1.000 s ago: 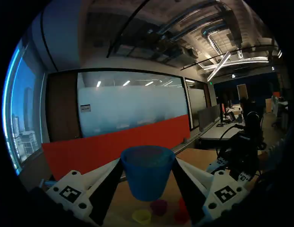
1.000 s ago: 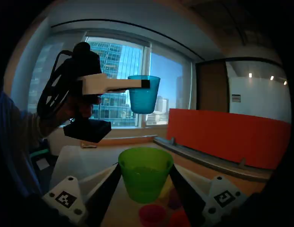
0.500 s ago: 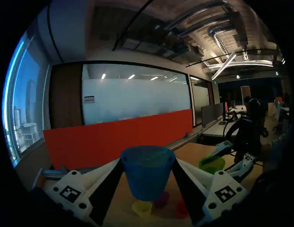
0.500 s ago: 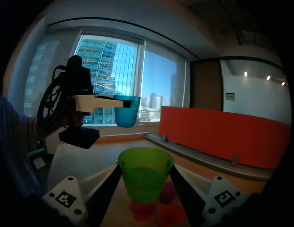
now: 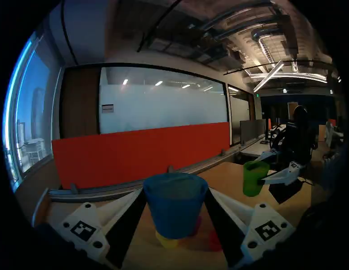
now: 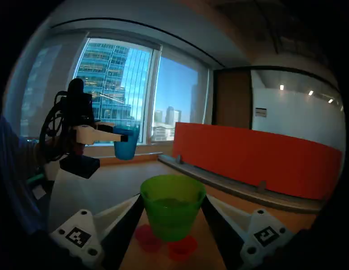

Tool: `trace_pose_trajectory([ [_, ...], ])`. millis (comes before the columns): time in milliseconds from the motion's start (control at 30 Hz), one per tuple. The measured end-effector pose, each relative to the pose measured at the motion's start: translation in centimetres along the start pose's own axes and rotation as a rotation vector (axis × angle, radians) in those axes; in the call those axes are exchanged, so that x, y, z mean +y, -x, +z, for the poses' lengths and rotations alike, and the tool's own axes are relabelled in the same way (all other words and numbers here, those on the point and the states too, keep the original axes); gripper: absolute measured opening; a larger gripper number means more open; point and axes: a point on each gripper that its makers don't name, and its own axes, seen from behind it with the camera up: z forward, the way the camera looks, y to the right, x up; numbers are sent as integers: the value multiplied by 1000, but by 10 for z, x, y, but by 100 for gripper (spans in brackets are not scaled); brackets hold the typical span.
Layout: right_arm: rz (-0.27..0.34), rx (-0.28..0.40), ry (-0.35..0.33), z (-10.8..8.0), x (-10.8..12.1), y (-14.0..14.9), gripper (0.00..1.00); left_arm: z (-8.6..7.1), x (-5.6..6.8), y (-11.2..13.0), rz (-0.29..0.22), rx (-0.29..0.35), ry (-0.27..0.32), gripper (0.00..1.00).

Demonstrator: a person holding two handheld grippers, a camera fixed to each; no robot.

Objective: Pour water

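My left gripper point(image 5: 175, 208) is shut on a blue plastic cup point(image 5: 175, 203), held upright above the wooden table point(image 5: 233, 173). Farther off at the right of the left gripper view, the other gripper point(image 5: 270, 176) holds a green cup point(image 5: 254, 177). In the right gripper view my right gripper point(image 6: 172, 211) is shut on that green cup point(image 6: 172, 204), upright, with water in its lower part. The left gripper point(image 6: 112, 137) with the blue cup point(image 6: 126, 143) shows at the left there, carried by a hand and sleeve, apart from the green cup.
Small cups stand on the table below: a yellow one point(image 5: 166, 241) and red ones point(image 5: 213, 240) under the blue cup, red ones point(image 6: 182, 247) under the green cup. An orange partition point(image 6: 264, 159) with a metal rail point(image 6: 228, 186) runs along the table's far side. Windows point(image 6: 129, 90) lie behind.
Both grippers have come down with their cups, nearer the table. In the right gripper view the blue cup has dropped and moved left. The green cup has risen into sight in the left gripper view.
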Motion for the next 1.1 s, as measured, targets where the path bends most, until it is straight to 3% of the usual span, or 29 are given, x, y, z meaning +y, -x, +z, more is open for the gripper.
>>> trace_pose_trajectory([
  [467,19,-21,65,-11,32,7,90,-1,-8,34,-12,-51,-1,87],
  [1100,20,-195,40,-14,37,72,90,3,3,106,19,-201,45,87],
])
